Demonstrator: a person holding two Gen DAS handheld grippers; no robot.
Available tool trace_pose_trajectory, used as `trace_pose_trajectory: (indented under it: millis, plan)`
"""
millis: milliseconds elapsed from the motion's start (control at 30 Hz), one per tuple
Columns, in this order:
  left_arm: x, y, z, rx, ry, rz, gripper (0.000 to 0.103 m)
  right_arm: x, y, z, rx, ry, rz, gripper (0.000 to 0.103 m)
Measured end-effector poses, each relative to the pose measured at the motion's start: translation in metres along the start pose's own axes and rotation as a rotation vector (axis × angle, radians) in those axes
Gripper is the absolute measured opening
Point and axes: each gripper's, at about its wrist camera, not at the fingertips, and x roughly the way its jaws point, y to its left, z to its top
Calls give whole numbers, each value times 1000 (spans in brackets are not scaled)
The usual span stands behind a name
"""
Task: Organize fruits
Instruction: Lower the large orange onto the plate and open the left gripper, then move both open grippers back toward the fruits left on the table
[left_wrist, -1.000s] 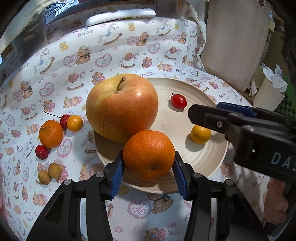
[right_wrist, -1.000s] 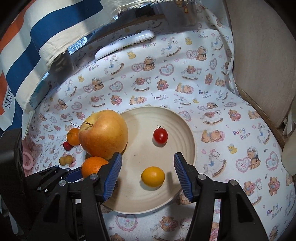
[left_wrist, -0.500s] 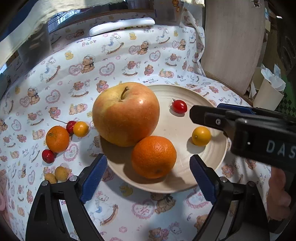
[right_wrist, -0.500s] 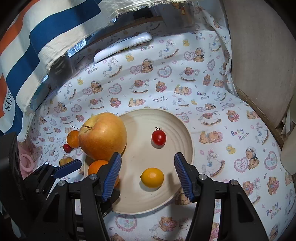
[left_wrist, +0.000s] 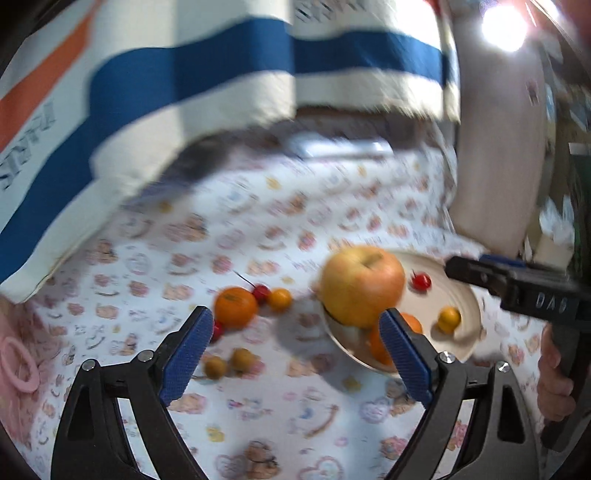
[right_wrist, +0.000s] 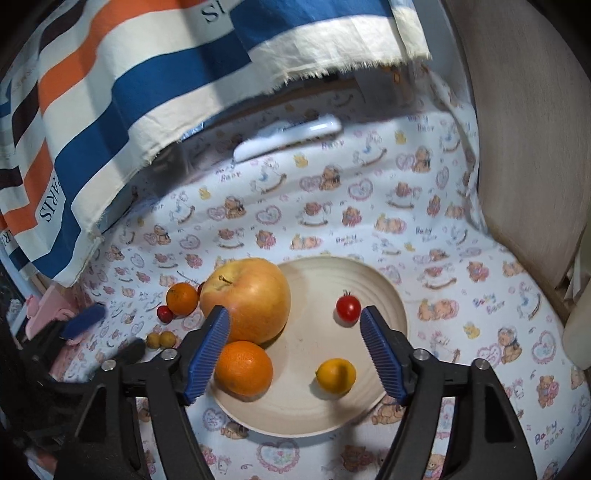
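Observation:
A cream plate (right_wrist: 384, 291) holds a big apple (right_wrist: 251, 295), an orange (right_wrist: 243, 367), a cherry tomato (right_wrist: 348, 308) and a small yellow fruit (right_wrist: 336, 376). Left of the plate on the cloth lie a small orange (left_wrist: 235, 307), a red cherry (left_wrist: 261, 291), a small yellow-orange fruit (left_wrist: 279, 299), another red fruit (right_wrist: 164, 314) and two brown fruits (left_wrist: 229, 363). My left gripper (left_wrist: 295, 354) is open and empty, back from the plate, above the cloth. My right gripper (right_wrist: 293, 354) is open and empty above the plate.
A teddy-bear patterned cloth (right_wrist: 332, 206) covers the table. A white remote-like object (right_wrist: 288, 136) lies at the back. A striped fabric (right_wrist: 147, 74) hangs over the back left. A beige chair back (right_wrist: 528, 147) stands at the right. A pink item (left_wrist: 18, 365) lies far left.
My left gripper let go of the orange, opened wide, and pulled back and left from the plate; its view is now blurred. The right gripper rose slightly and stayed open.

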Motion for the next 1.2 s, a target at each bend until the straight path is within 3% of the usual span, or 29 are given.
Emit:
trace_pose_trajectory:
  millis: [67, 167, 600, 733, 900, 1000, 1133, 1200]
  plan:
    - [-10, 17, 0, -52, -67, 1, 103, -3, 6, -1, -26, -29, -16, 78]
    - [-18, 31, -1, -78, -115, 13, 103, -5, 10, -1, -40, -55, -13, 84]
    - [-14, 64, -6, -110, -107, 95, 103, -2, 15, -6, -54, -74, -27, 92]
    - [-9, 78, -8, -162, -108, 80, 103, -1, 16, -7, -59, -73, -34, 92]
    - [-10, 88, -13, -176, -167, 99, 103, -1, 19, -8, -81, -92, -51, 93]
    - [-13, 90, -16, -165, -200, 147, 103, -3, 20, -8, -88, -108, -51, 103]
    - [-8, 92, -15, -164, -169, 109, 103, -8, 22, -8, -104, -148, -59, 103]
    - [-2, 93, -17, -173, -128, 132, 103, -10, 23, -8, -109, -162, -60, 103]
